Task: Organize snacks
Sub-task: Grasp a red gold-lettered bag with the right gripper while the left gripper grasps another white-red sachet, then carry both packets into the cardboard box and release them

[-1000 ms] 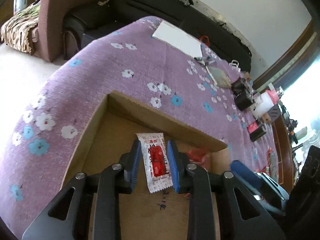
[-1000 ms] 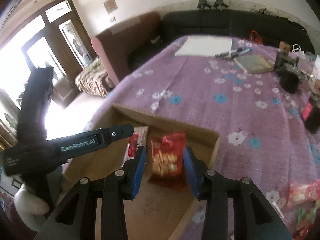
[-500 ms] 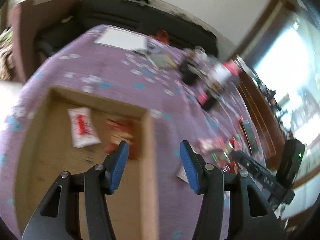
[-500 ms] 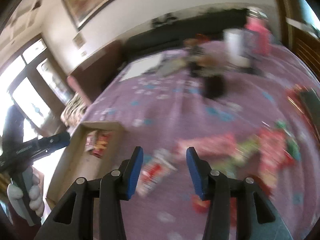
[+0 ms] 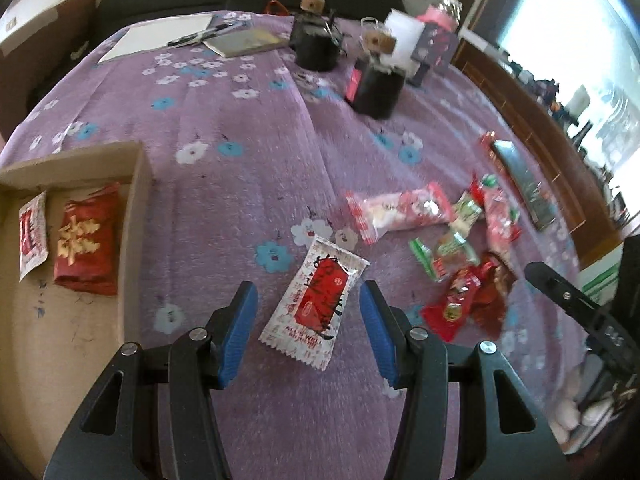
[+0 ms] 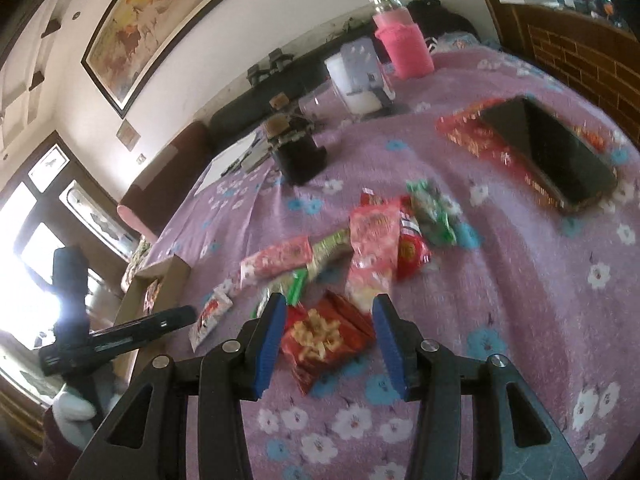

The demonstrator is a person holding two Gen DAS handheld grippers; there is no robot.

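My left gripper [image 5: 308,320] is open over the purple cloth, its jaws either side of a white and red snack packet [image 5: 316,300] that lies flat. A cardboard box [image 5: 136,216] at the left holds a white packet [image 5: 32,236] and a red packet [image 5: 86,244]. My right gripper [image 6: 326,336] is open around a red snack packet with yellow pieces printed on it [image 6: 324,336]. A heap of loose packets [image 6: 376,236] lies beyond it; the heap also shows in the left wrist view [image 5: 448,224].
Two dark jars [image 5: 378,80] stand at the back of the table with a white notepad [image 5: 160,36], a book [image 5: 244,40] and a pink bottle [image 6: 402,40]. A black phone [image 6: 548,152] lies on a red packet at the right.
Both grippers have left the box and swung right over the loose snacks. The white packet and red packet stay in the box. Both jaws have opened wider.
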